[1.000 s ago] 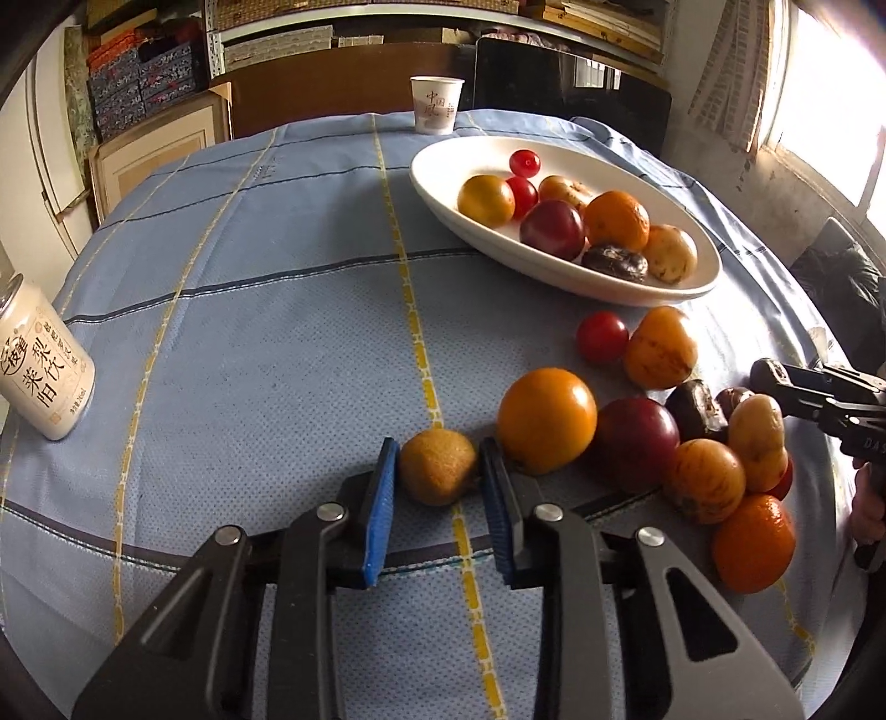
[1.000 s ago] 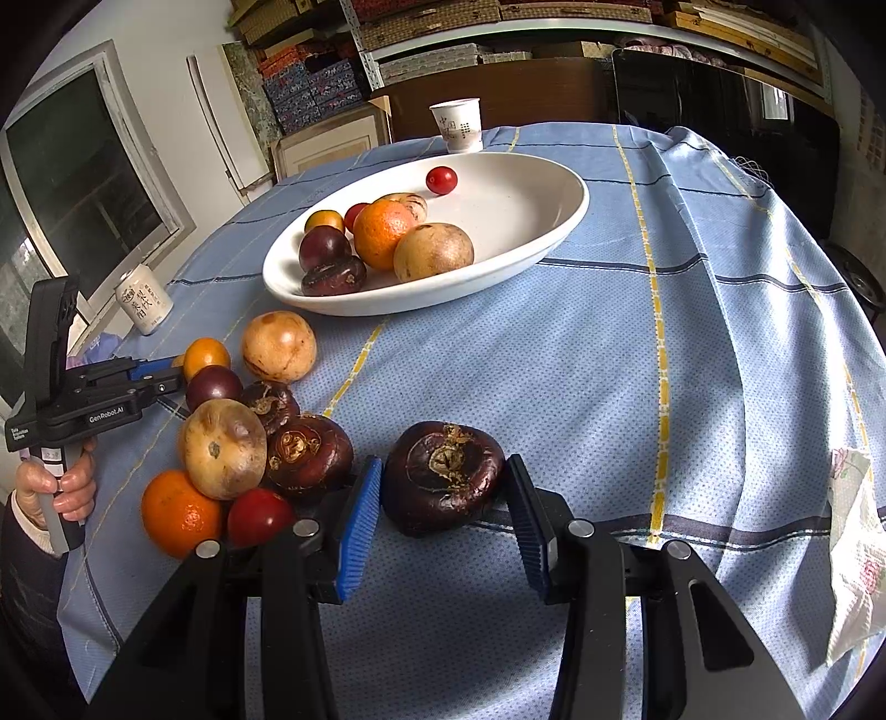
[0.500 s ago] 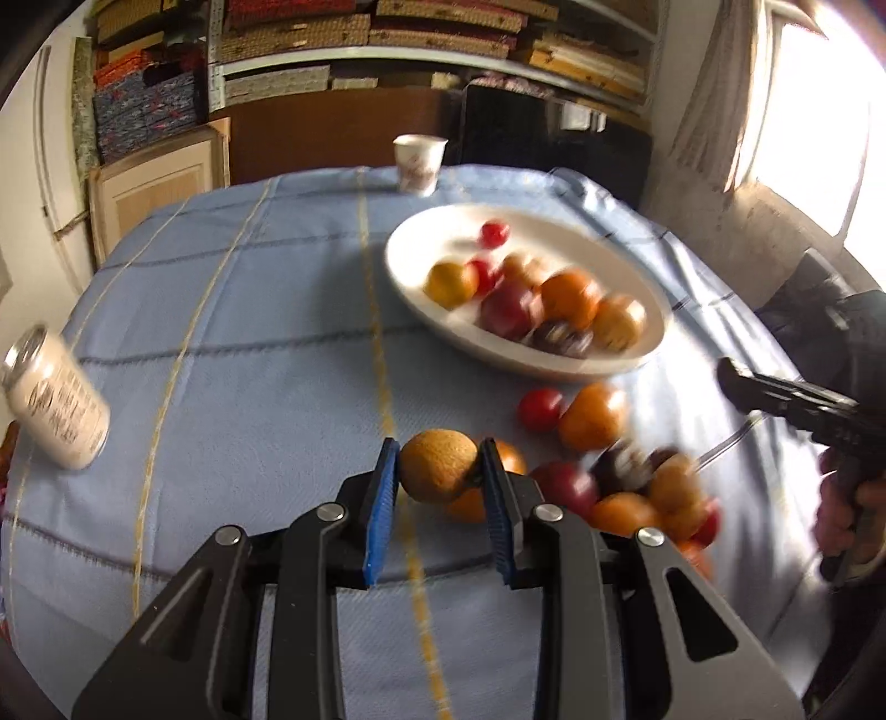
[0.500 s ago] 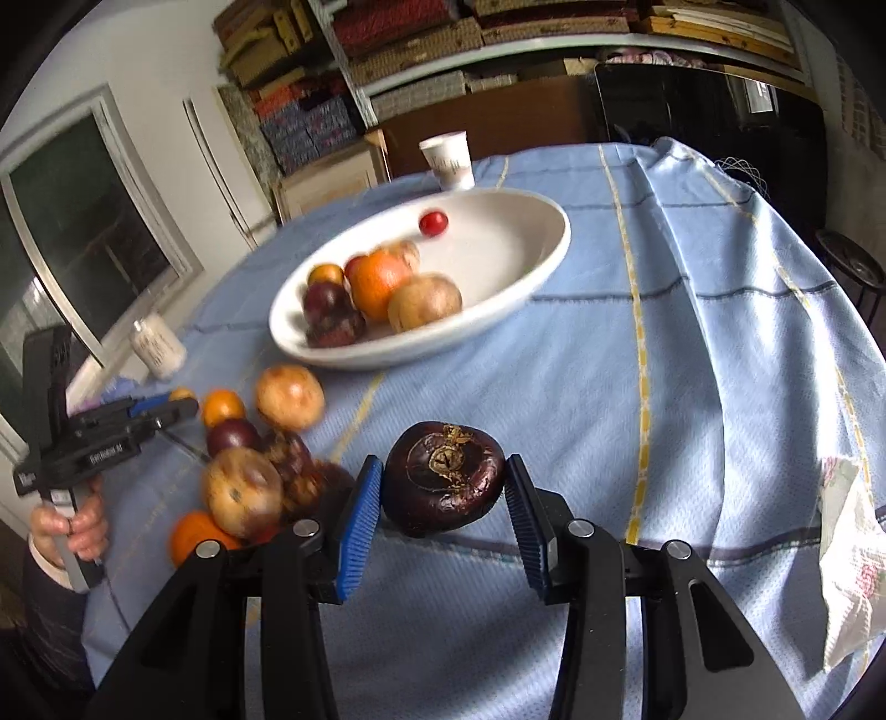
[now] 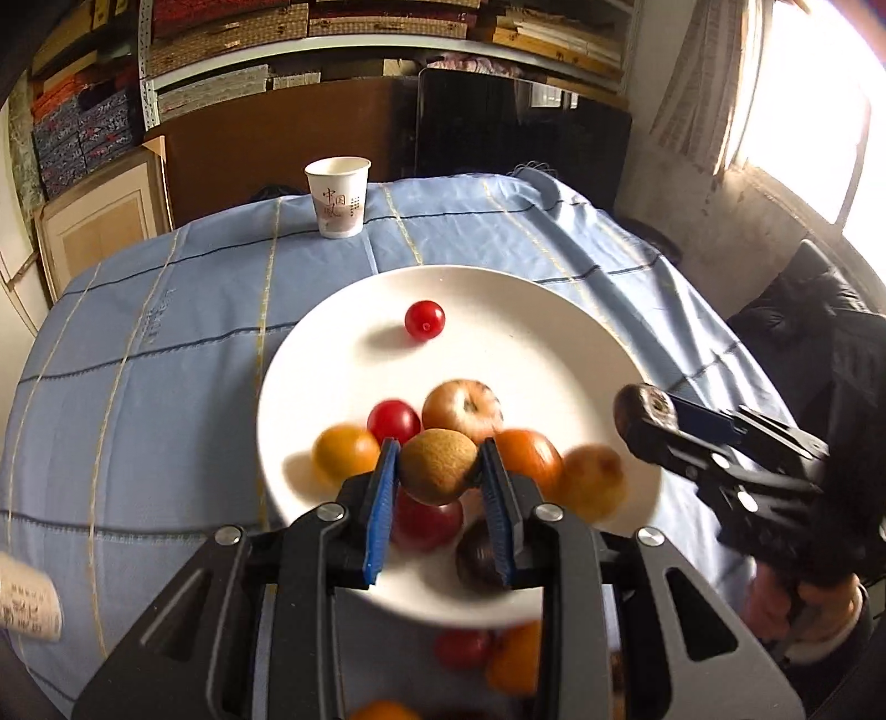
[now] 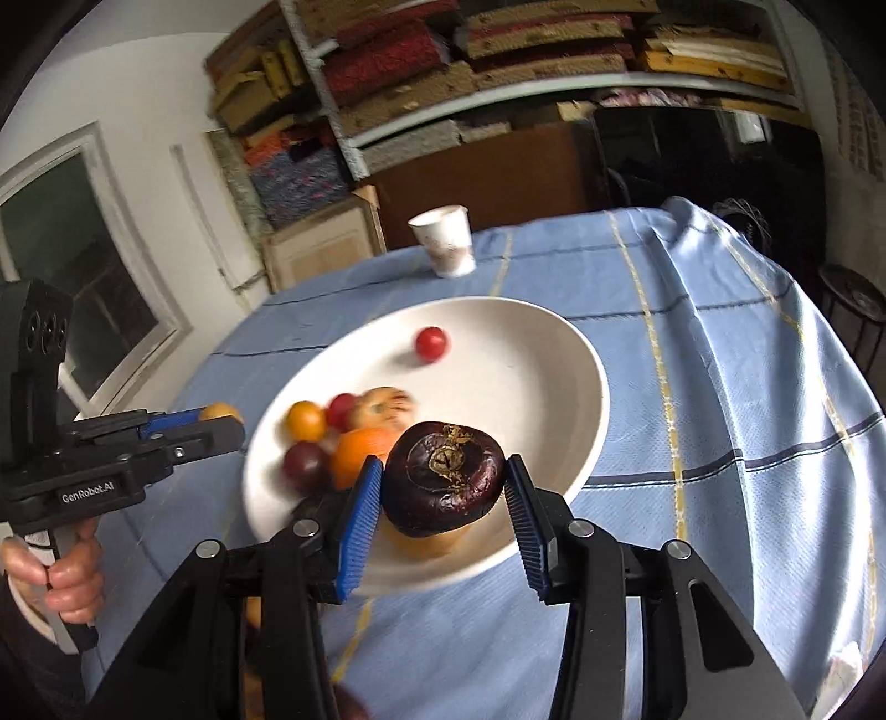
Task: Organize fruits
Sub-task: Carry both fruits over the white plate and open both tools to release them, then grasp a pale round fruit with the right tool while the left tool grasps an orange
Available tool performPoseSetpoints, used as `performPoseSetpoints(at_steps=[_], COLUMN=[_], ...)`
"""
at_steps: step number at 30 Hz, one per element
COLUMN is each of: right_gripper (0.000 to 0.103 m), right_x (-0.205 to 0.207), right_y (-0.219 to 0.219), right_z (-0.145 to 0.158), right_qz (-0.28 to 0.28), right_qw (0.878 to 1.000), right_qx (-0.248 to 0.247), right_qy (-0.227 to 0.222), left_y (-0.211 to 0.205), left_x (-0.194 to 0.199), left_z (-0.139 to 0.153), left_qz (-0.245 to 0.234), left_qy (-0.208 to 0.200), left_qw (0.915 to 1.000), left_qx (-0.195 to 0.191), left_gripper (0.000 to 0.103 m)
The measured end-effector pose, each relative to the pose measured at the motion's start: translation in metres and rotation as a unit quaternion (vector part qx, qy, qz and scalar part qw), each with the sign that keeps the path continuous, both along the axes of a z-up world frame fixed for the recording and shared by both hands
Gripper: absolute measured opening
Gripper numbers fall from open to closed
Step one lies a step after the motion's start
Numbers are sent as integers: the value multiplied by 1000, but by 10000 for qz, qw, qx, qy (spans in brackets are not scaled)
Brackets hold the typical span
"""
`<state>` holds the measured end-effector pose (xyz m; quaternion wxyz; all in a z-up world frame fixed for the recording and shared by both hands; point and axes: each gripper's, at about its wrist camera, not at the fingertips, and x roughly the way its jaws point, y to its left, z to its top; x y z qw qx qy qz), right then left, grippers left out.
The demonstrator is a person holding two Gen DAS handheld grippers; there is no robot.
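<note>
"GenRobot.AI" — left gripper (image 6: 219, 423); "中国" — paper cup (image 5: 336, 196)

A round tabletop (image 5: 194, 310) under blue checked cloth fills the room's middle. Behind it, shelves (image 5: 387, 22) stacked with boxes and mats — a dark cabinet (image 5: 526, 133) beneath. Bright window (image 5: 819, 99) on one side, curtain (image 5: 703, 83) beside it — white wall (image 6: 144, 83), darker window (image 6: 72, 277) opposite.
</note>
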<state>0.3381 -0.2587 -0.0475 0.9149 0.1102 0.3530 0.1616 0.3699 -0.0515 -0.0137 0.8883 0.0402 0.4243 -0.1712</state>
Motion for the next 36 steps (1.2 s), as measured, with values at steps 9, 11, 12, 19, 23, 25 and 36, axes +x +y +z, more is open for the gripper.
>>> performPoseSetpoints(at_steps=[9, 11, 12, 19, 23, 25, 36], right_gripper=[66, 66, 66, 66, 66, 66, 53], right_x=[-19, -35, -44, -86, -105, -107, -117], right_y=[-1, 2, 7, 42, 62, 68, 81], right_z=[16, 22, 24, 19, 10, 5, -9], right_qz=[296, 636, 821, 1743, 2192, 2308, 2542], right_qw=[9991, 9971, 9957, 9844, 9748, 9718, 9647], right_qx=[77, 243, 244, -68, -396, -477, -653], right_qy=[-301, -329, -361, -229, -136, -21, 224], left_y=[24, 39, 47, 92, 107, 110, 111], left_x=[-63, -87, -97, -123, -126, -127, -136], left_z=[23, 18, 13, -25, -25, -24, -19], left_qz=[306, 400, 469, 987, 1399, 1452, 1451], left_qy=[-734, -801, -785, -175, -242, -248, -405], left_qw=[9968, 9960, 9958, 9935, 9885, 9873, 9867], left_qx=[84, -19, -88, -541, -518, -598, -604], left_gripper=[97, 98, 98, 98, 98, 98, 98])
